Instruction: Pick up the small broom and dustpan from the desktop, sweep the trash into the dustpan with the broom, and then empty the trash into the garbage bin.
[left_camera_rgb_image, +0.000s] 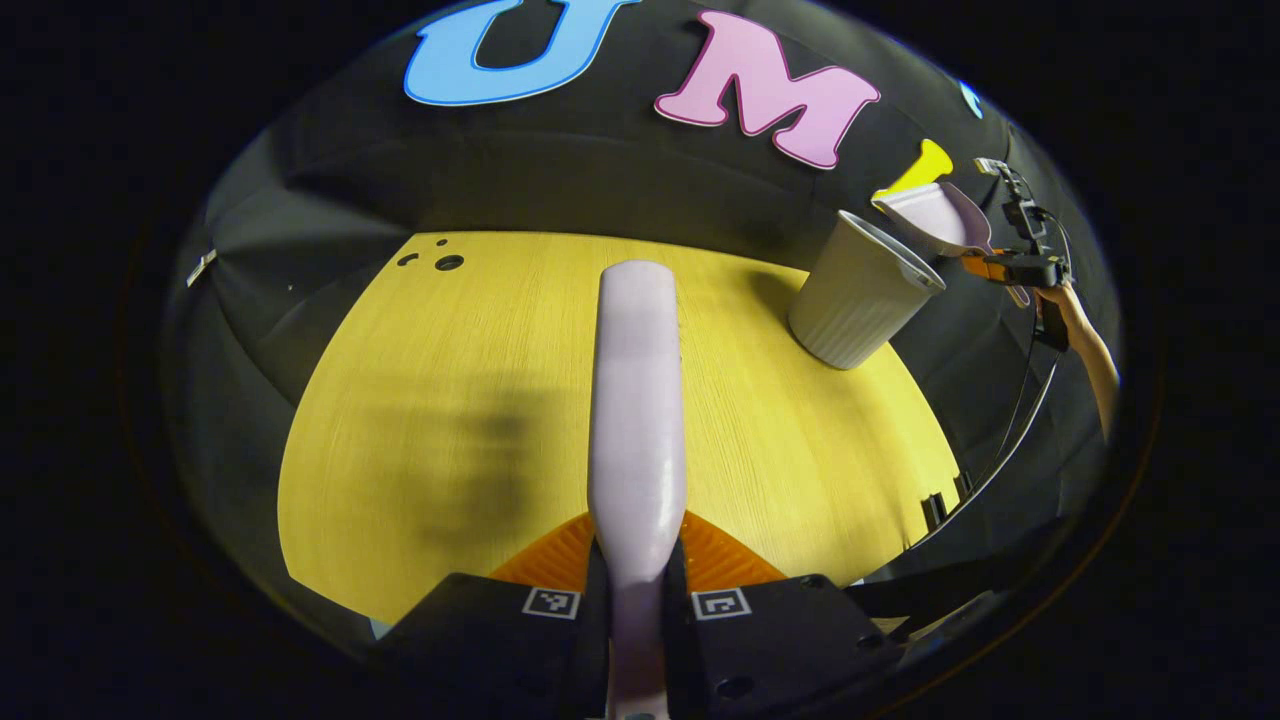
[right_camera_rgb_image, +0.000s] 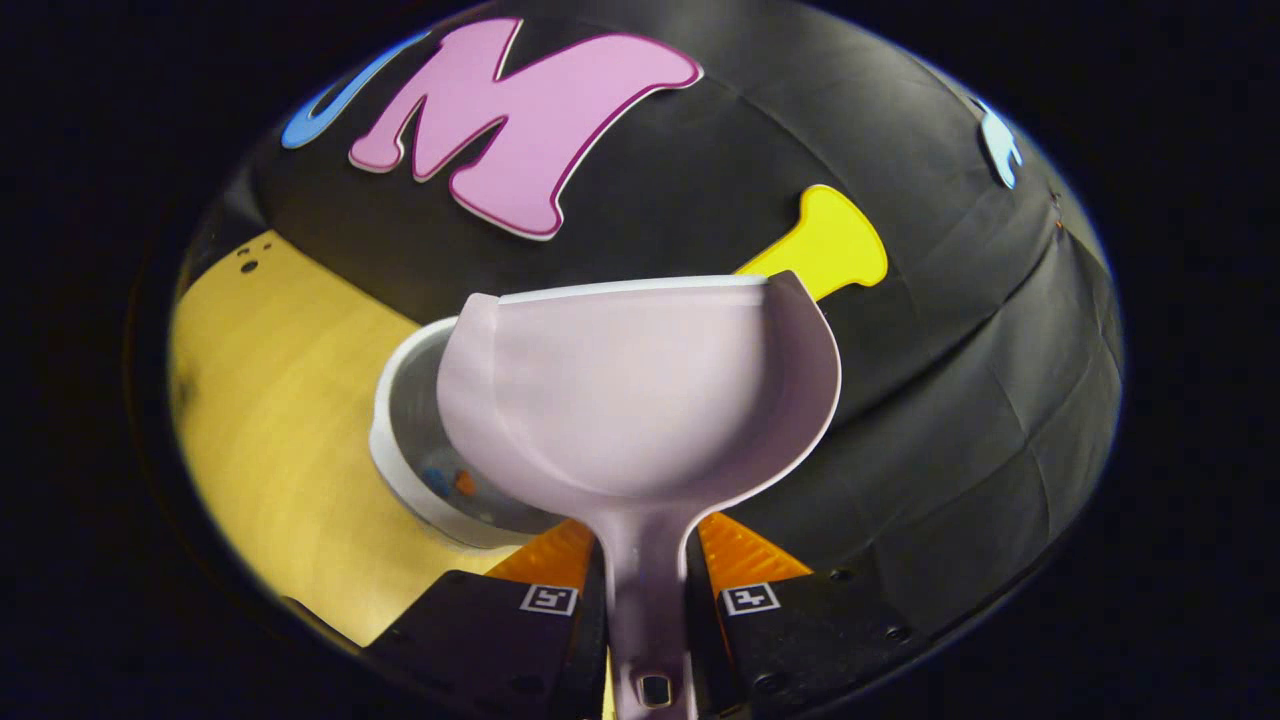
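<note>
Tipped over the garbage bin (right_camera_rgb_image: 420, 480) at lower left of the right gripper view, the dustpan (right_camera_rgb_image: 640, 400) is clamped by the right gripper (right_camera_rgb_image: 645, 600) so trash falls in. The broom (left_camera_rgb_image: 638, 400) is gripped mid-frame by the left gripper (left_camera_rgb_image: 636, 600), kept aside above the desktop (left_camera_rgb_image: 450, 400).

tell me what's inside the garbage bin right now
In the right gripper view, a few small coloured bits lie at the bottom of the garbage bin. The dustpan, held over it, covers most of the bin's inside.
</note>
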